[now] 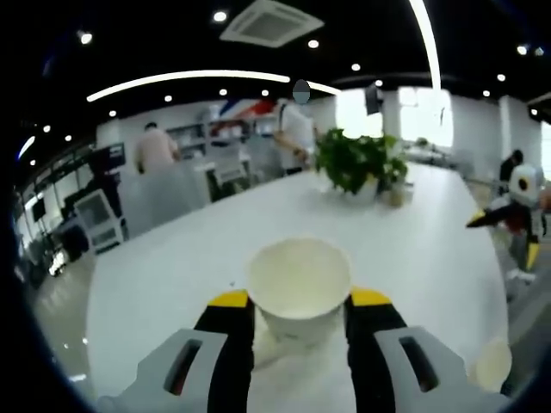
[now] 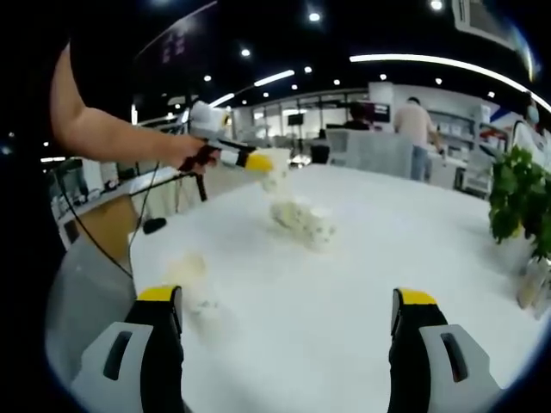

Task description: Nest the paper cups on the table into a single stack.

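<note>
In the left gripper view, my left gripper (image 1: 300, 298) is shut on a white paper cup (image 1: 300, 288), upright with its mouth open, above the white table (image 1: 164, 258). Another cup (image 1: 491, 366) sits low at the right, and the right gripper (image 1: 508, 215) shows at the right edge. In the right gripper view, my right gripper (image 2: 287, 301) is open with nothing between its wide-set jaws. A hand holds the left gripper (image 2: 232, 157) ahead, with a blurred cup (image 2: 274, 179) at its tip. Blurred cups (image 2: 303, 222) lie on the table (image 2: 362, 335), and one more cup (image 2: 191, 268) is near the left jaw.
A potted plant (image 1: 357, 163) stands at the table's far end and also appears as the plant (image 2: 516, 202) at the right. People stand by desks and shelves (image 1: 159, 151) behind. A cable (image 2: 112, 249) hangs past the table's left edge.
</note>
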A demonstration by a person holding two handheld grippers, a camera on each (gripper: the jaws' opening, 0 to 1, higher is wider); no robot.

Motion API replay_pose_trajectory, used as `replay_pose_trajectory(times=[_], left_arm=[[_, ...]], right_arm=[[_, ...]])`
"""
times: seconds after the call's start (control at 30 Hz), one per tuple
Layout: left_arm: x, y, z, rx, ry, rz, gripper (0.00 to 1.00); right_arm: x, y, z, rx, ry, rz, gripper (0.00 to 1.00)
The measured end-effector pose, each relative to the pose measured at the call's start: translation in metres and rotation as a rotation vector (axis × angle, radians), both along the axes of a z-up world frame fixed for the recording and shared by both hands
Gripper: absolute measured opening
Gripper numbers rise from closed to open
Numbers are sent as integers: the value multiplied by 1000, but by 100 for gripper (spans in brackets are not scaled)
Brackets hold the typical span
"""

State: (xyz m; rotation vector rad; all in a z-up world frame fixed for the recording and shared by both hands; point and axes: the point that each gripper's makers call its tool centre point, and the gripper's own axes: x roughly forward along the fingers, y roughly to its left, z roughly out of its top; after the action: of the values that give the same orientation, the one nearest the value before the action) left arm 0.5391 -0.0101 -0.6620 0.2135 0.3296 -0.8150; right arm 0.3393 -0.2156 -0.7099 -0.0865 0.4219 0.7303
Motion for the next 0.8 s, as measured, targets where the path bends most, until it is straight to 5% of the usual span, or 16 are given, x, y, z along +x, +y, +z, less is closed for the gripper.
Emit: replay_pose_trajectory(times=[0.8], left_arm=[[-23, -5, 28, -15, -27, -46, 39]], right_arm=[[-3, -1, 9, 6, -23, 2, 100]])
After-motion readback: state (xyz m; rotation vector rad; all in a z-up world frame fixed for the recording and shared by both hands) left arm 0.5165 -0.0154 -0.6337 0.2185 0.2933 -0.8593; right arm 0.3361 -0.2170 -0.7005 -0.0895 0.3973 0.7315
